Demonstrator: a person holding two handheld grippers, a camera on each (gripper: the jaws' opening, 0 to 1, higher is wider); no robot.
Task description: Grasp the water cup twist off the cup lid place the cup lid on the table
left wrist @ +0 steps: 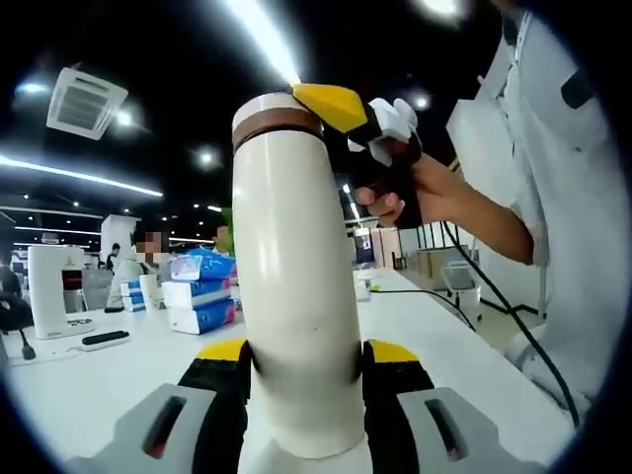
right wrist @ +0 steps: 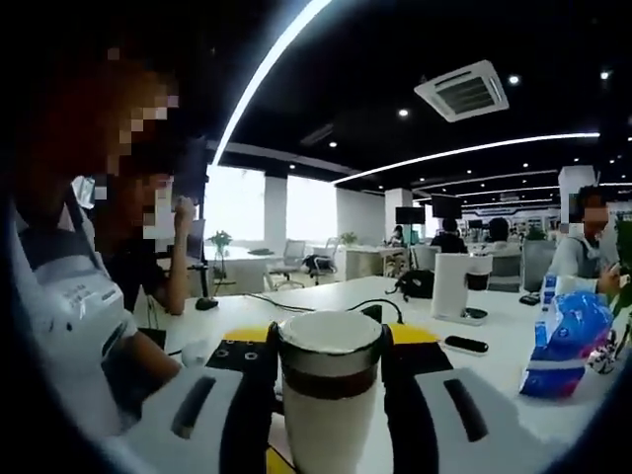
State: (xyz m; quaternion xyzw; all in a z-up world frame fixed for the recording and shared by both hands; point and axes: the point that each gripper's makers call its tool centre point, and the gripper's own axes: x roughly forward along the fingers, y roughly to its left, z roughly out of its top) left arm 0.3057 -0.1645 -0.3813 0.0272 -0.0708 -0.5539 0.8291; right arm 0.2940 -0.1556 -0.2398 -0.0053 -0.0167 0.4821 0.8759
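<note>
One cream water cup (left wrist: 296, 286), brown-banded lid (left wrist: 277, 120).

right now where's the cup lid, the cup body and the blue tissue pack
cup lid (right wrist: 329, 336): right gripper view, on its pale top face
cup body (left wrist: 296, 296): left gripper view, on its cream side wall
blue tissue pack (right wrist: 571, 341): right gripper view, on its blue wrapper

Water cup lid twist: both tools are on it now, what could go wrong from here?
1. The left tool grips the tall cream cylindrical water cup only low on its body; twisting could make it spin or tip.
2. The right tool clamps at the brown band under the cream lid, so it may be holding too low on the lid.
3. The black cable hangs beside the cup and could snag.
</note>
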